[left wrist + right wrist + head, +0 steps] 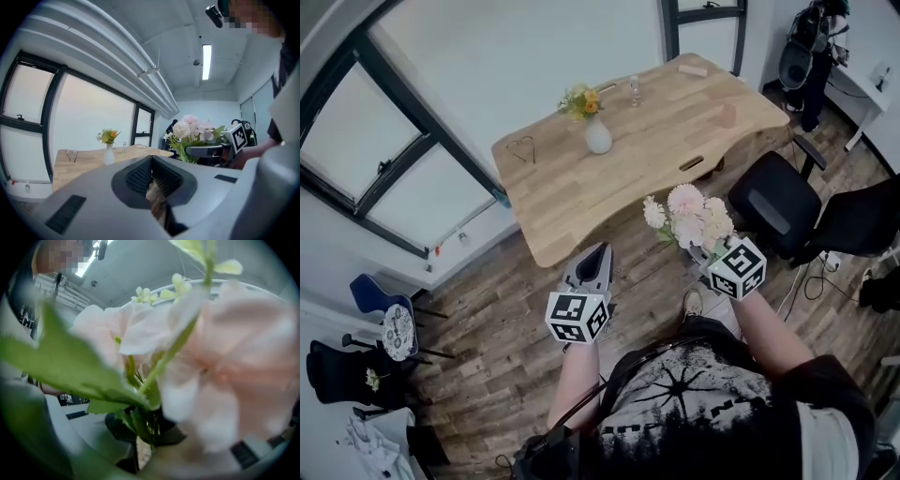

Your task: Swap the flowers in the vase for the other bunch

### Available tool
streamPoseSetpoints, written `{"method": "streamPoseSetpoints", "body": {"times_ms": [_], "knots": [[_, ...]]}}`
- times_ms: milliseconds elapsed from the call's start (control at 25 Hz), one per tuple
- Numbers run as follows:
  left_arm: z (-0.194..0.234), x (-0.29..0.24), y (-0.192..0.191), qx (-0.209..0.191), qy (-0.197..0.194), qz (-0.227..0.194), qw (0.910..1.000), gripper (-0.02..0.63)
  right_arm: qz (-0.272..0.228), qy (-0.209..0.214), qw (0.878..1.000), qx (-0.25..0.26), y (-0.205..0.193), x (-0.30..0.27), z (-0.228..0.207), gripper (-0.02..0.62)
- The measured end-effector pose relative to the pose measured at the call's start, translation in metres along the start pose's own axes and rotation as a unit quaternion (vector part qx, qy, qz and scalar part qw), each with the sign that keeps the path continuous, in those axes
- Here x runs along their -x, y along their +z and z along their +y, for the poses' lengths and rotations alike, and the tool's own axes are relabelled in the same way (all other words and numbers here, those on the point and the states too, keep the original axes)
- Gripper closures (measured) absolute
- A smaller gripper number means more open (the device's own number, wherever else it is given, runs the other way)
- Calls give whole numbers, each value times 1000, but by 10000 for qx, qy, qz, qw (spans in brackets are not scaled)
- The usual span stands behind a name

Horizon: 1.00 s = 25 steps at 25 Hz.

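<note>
Standing on the wood floor, I face the table (675, 131), which lies ahead of me and well apart from both my grippers. A black chair (776, 202) sits at the table's near right corner, just beyond my right hand.

My left gripper (602, 249) hangs in front of me on the left, roughly level and aimed toward the table's near edge. Its jaws are closed on each other, and its own view shows nothing between the ribbed pads.

My right gripper (705, 249) is to the right of it, at about the same reach. Its jaws are clamped on the green stems of the pink bunch (689, 217). The stems rise from between the pads, and the pale pink and white blooms stand upright above the gripper, filling most of its own view. This bunch is over the floor, near the table's near edge and not above the tabletop.

The white vase (598, 138) stands upright on the far left part of the table. The yellow bunch (581, 101) is in it, sticking out of its neck.

A pair of glasses (521, 148) lies on the table left of the vase, near the left edge. A small clear bottle (635, 90) stands to the right of the vase and farther back.
</note>
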State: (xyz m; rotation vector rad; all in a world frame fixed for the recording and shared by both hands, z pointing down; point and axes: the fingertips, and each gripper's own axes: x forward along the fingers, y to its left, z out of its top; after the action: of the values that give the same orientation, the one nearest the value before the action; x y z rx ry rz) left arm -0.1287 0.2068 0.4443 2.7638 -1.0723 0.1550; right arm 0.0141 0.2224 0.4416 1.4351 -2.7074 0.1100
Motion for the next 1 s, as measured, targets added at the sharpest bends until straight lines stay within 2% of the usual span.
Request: {"method": "streamPoseSetpoints", "body": {"times_ms": [360, 640, 1000], "knots": [[8, -13, 3, -1, 5, -83, 10000, 592, 14, 65, 9999, 126, 8, -8, -11, 562], [15, -45, 6, -55, 60, -14, 10000, 592, 11, 134, 9999, 65, 5, -22, -42, 562], [32, -116, 10, 56, 342, 7, 9994, 592, 101, 635, 9977, 222, 7, -73, -104, 561]]}}
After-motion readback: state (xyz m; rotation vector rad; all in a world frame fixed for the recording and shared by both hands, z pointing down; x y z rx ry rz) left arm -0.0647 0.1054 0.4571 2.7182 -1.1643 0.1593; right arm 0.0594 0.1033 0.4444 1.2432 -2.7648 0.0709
